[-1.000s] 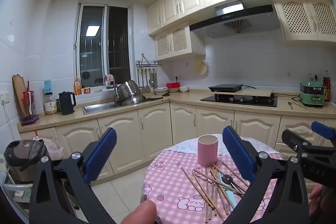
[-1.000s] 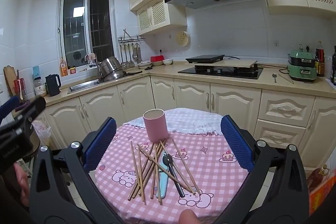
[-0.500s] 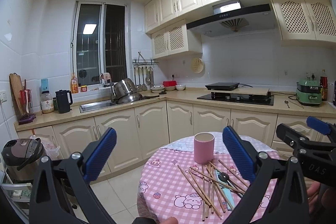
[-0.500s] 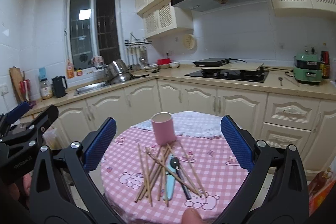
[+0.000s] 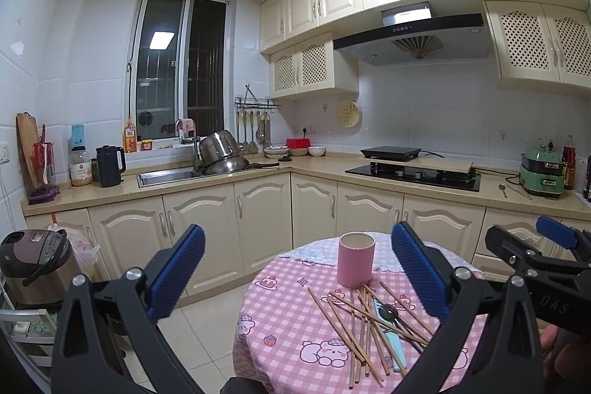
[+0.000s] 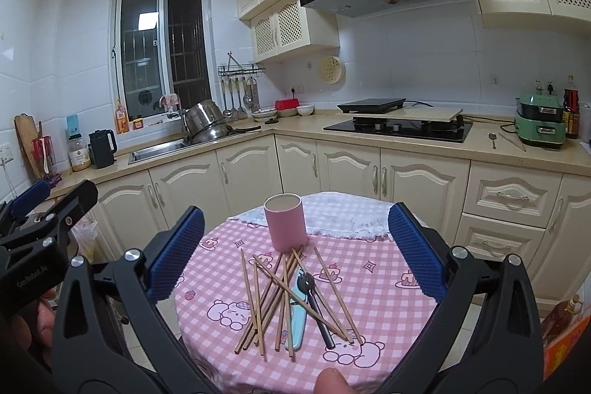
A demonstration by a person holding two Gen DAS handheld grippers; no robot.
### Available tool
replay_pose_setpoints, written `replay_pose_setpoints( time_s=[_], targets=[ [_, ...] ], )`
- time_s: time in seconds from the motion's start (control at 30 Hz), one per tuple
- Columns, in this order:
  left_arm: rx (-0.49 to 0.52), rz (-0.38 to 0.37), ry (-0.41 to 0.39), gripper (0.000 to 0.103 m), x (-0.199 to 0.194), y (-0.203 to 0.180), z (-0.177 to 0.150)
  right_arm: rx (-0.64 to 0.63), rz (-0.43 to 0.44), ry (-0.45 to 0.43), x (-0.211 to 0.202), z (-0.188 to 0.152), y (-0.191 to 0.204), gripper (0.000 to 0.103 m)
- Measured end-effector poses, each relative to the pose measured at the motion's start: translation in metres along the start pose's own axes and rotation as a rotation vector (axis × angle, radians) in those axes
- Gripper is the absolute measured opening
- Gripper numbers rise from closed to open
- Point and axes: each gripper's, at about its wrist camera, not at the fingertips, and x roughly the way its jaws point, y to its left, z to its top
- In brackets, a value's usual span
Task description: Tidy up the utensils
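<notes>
Nearest, right gripper [image 6: 293,257]: blue-padded fingers [image 6: 177,255] spread wide, holding nothing, raised above the round surface [image 6: 384,287] with its pink checked cloth. Left gripper [image 5: 295,277]: fingers [image 5: 177,272] equally wide, nothing between them, set off to the surface's left side, partly over the floor. Each view catches the other tool at its edge (the left wrist view shows the right gripper's black frame at far right; the right wrist view shows the left gripper's frame at far left). Next, on the cloth: wooden chopsticks [image 6: 258,298] in a loose crossed heap, lying over a pale blue utensil [image 6: 297,320] and a dark-handled spoon [image 6: 314,298]. The right wrist view shows the whole heap; the left wrist view has its right part behind a finger. Beyond, touching the heap's far ends: upright pink cup [image 6: 285,222], its inside not visible. Farthest: kitchen counter with sink [image 5: 166,177], stacked steel pots [image 5: 221,154], hob [image 6: 399,128]; the floor-standing rice cooker [image 5: 35,264] appears in the left wrist view only.
</notes>
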Motion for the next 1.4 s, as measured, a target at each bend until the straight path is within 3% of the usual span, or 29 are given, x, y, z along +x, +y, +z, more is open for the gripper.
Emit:
replay_pose_setpoints(
  time_s=[0.6,1.13,1.23,1.4],
  targets=[
    [-0.020,0.005,0.046,0.099,0.020,0.002,-0.007,-0.017,0.023,0.041,0.022,-0.001,0.002,0.097],
    [-0.026,0.007,0.123,0.099,0.078,-0.001,-0.018,-0.033,0.010,0.102,0.070,0.001,-0.012,0.097],
    [-0.015,0.009,0.161,0.099,0.092,-0.003,-0.025,-0.034,0.010,0.126,0.081,-0.001,-0.016,0.097],
    [-0.004,0.011,0.292,0.099,0.131,-0.005,-0.044,-0.039,-0.014,0.208,0.114,-0.012,-0.032,0.097]
  ],
)
